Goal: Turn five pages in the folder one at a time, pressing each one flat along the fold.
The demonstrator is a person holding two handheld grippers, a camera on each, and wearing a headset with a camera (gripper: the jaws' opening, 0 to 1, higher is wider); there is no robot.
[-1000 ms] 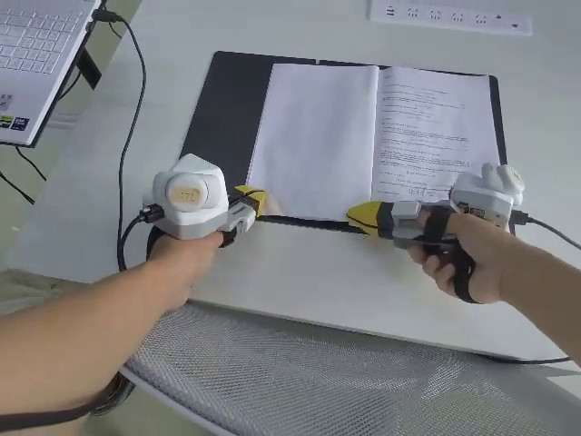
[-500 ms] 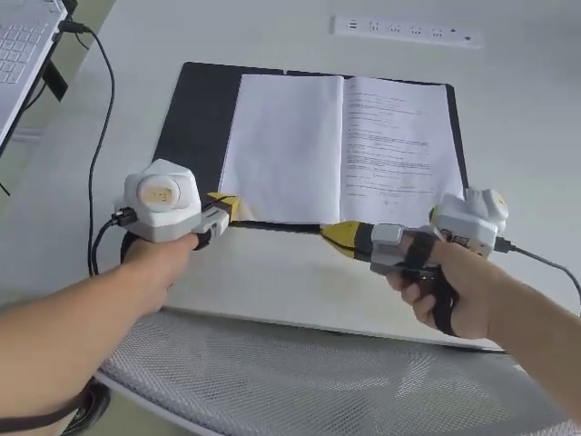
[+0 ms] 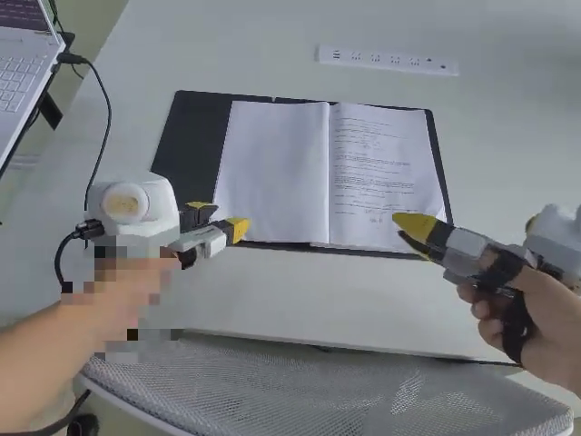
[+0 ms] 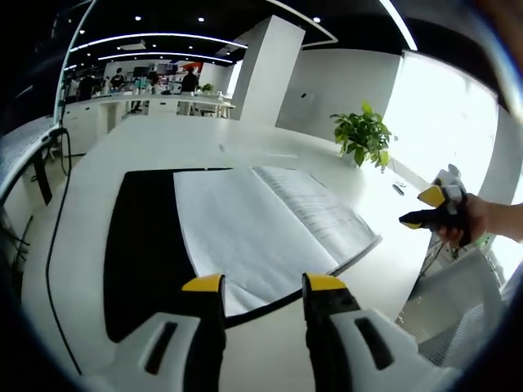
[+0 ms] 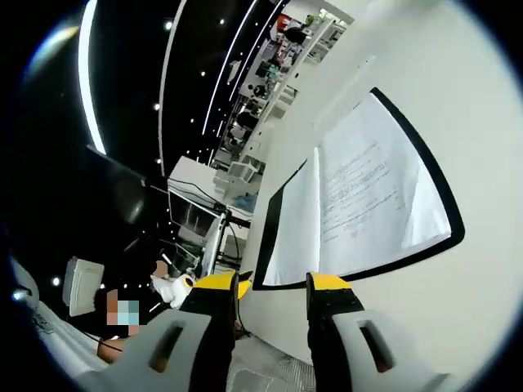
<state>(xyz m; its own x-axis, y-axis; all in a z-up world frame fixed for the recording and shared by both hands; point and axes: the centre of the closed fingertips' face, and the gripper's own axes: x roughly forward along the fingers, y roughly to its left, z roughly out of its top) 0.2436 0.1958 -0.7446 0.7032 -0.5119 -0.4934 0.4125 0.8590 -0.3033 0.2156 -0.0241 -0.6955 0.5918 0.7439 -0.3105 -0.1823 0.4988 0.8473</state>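
The black folder [image 3: 189,136] lies open on the white table, with a blank page [image 3: 272,168] on the left and a printed page [image 3: 381,168] on the right. My left gripper [image 3: 218,225] hovers open at the blank page's near left corner, nothing between its jaws. My right gripper [image 3: 413,227] is open over the printed page's near right corner. In the left gripper view the open left gripper [image 4: 263,286] points at the folder [image 4: 143,237], and the right gripper [image 4: 433,208] shows at the far right. In the right gripper view the right gripper [image 5: 274,282] faces the folder [image 5: 274,220].
A white power strip [image 3: 388,60] lies beyond the folder. A laptop [image 3: 23,45] sits at the far left with a black cable [image 3: 104,109] running toward me. A mesh chair back [image 3: 300,391] lies below the table's [image 3: 309,291] near edge.
My right gripper has moved right along the folder's near edge, from the fold to the printed page's corner, and lifted slightly. The left gripper stays by the blank page's corner. The head camera shifted.
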